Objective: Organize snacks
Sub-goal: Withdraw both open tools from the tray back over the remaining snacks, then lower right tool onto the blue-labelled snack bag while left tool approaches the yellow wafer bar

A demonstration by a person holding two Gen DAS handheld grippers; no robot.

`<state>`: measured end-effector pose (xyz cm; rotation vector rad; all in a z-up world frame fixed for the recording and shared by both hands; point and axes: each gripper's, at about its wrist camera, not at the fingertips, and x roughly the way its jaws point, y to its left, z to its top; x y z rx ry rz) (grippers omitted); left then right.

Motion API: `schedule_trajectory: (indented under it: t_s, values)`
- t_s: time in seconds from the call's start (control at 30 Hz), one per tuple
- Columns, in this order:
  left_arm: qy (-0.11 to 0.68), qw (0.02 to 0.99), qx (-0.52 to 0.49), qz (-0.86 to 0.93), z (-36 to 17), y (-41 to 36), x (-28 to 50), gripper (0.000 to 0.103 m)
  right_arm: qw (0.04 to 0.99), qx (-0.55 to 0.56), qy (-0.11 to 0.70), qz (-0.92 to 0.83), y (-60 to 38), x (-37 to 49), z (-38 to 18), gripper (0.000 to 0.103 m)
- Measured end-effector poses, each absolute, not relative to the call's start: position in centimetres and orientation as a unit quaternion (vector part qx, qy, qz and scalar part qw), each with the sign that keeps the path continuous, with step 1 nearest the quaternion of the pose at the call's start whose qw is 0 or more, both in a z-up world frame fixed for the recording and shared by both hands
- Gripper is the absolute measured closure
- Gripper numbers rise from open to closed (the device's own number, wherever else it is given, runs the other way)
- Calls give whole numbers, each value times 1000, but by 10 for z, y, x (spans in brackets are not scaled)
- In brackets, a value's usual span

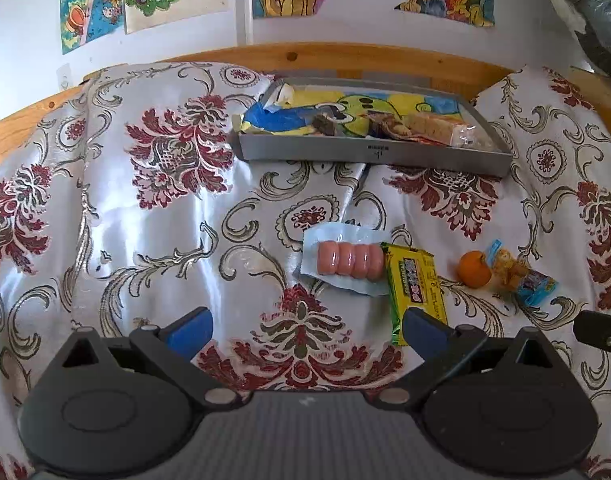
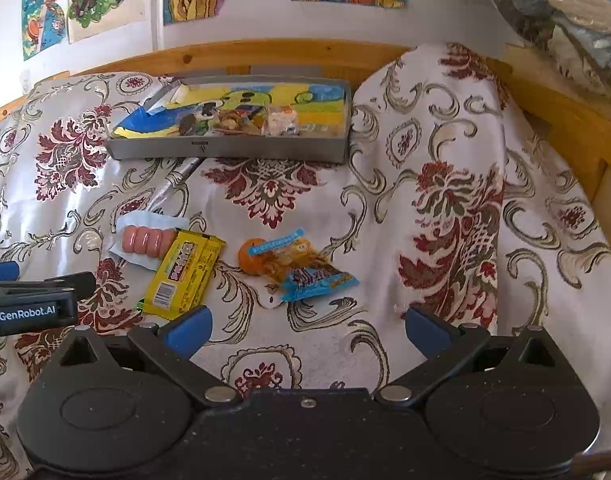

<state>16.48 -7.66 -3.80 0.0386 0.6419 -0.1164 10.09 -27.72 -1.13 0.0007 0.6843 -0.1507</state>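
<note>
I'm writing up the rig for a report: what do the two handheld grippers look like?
Both match: the left gripper and right gripper have matte black bodies with round hubs, black linkage arms with silver pivot pins, and blue fingers. The left one's side reads "GenRobot.AI" in white. No cables or sleeves show.

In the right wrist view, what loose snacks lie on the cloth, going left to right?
Pink sausage pack → yellow wrapped bar → small orange fruit → blue snack packet.

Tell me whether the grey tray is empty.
Not empty: the grey tray already holds a few wrapped snacks on a colourful liner, with bare room left.
</note>
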Motion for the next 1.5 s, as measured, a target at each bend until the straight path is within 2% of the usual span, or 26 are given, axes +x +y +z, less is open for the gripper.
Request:
schedule_trajectory:
  t_s: [0.3, 0.53, 0.67, 0.97, 1.3, 1.5]
  values:
    - [329, 940, 36, -80, -46, -87, 183, 1, 930, 39, 365, 3, -308, 141, -3, 1]
    - [338, 933, 46, -118, -55, -101, 198, 1, 927, -40, 367, 66, -331, 181, -14, 1]
    - [335, 929, 58, -144, -57, -117, 202, 1, 924, -34, 371, 91, -342, 197, -26, 1]
    - [317, 917, 160, -184, -68, -167, 210, 1, 905, -14, 398, 146, -352, 219, -50, 1]
    - [329, 902, 211, -183, -89, -179, 213, 1, 904, -11, 397, 158, -355, 227, -57, 1]
    - [331, 900, 213, -186, -90, -182, 211, 12, 906, -19, 395, 154, -353, 225, -58, 4]
